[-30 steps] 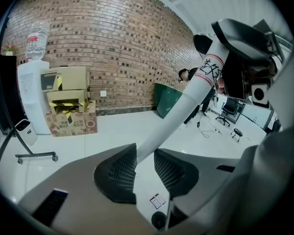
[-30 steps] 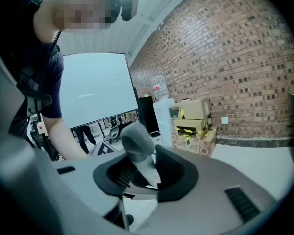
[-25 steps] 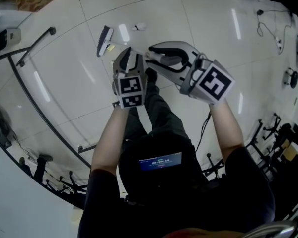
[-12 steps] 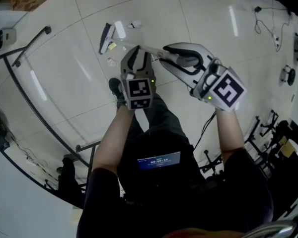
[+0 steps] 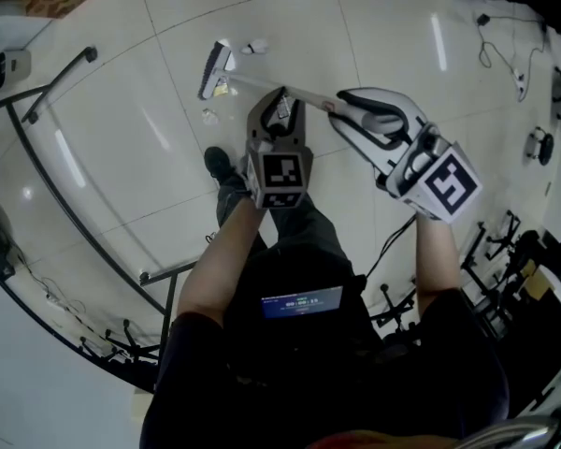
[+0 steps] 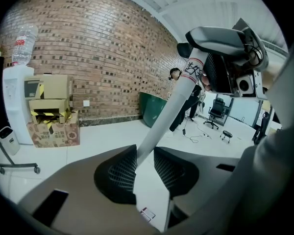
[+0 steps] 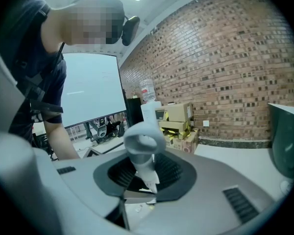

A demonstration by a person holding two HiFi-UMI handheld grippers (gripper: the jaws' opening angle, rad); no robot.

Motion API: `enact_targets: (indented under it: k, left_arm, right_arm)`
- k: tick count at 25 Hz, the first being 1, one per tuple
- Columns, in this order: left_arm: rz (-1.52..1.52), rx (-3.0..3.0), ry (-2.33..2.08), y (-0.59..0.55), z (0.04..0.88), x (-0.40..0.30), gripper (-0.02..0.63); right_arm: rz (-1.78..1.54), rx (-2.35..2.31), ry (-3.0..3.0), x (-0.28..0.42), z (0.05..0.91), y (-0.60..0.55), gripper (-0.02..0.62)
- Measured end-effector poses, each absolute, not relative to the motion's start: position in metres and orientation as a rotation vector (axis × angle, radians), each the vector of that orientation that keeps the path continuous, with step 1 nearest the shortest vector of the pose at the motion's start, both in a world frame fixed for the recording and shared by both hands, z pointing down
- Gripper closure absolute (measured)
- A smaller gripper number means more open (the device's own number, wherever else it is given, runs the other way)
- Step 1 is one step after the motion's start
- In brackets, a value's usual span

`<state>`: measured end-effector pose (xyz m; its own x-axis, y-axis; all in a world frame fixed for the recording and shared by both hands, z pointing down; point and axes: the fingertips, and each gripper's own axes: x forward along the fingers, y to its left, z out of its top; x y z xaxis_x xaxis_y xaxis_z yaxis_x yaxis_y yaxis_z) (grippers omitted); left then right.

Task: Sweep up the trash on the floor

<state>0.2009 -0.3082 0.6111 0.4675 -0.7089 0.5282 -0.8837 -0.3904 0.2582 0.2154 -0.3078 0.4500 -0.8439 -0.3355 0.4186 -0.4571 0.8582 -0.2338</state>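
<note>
Both claws pinch the broom (image 5: pixel 216 65): the left claw (image 6: pixel 145 166) clamps its white handle mid-shaft, and the right claw (image 7: pixel 144 176) grips its looped end. The broom head is down at the floor, far left, with trash (image 5: pixel 208 115) scraps just beside it. A green bin (image 6: pixel 154 110) stands by the far brick wall, its contents hidden. Cardboard boxes (image 6: pixel 51 117) sit stacked at left, closed.

broom (image 5: pixel 216 65): white handle, slanted, head low | trash (image 5: pixel 208 115): small pale scraps on floor (image 5: pixel 374 26) near head

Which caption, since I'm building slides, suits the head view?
Left gripper and right gripper grip a broom handle; trash lies nearby.
</note>
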Motion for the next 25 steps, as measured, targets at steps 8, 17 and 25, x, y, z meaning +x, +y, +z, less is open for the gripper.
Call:
enact_targets:
  k: [8, 17, 25]
  left_arm:
    - [0.490, 2.270, -1.396, -0.316, 0.597, 0.193, 0.503]
    - [0.850, 2.507, -1.309, -0.326, 0.600, 0.128, 0.500]
    - [0.902, 2.549, -1.242, -0.329, 0.590, 0.087, 0.519]
  right_arm:
    - [0.384, 0.543, -2.670, 0.202, 0.438, -0.314, 0.477]
    - [0.243, 0.428, -2.765, 0.110, 0.418, -0.309, 0.477]
    - [0.280, 0.395, -2.722, 0.051, 0.412, -0.308, 0.477]
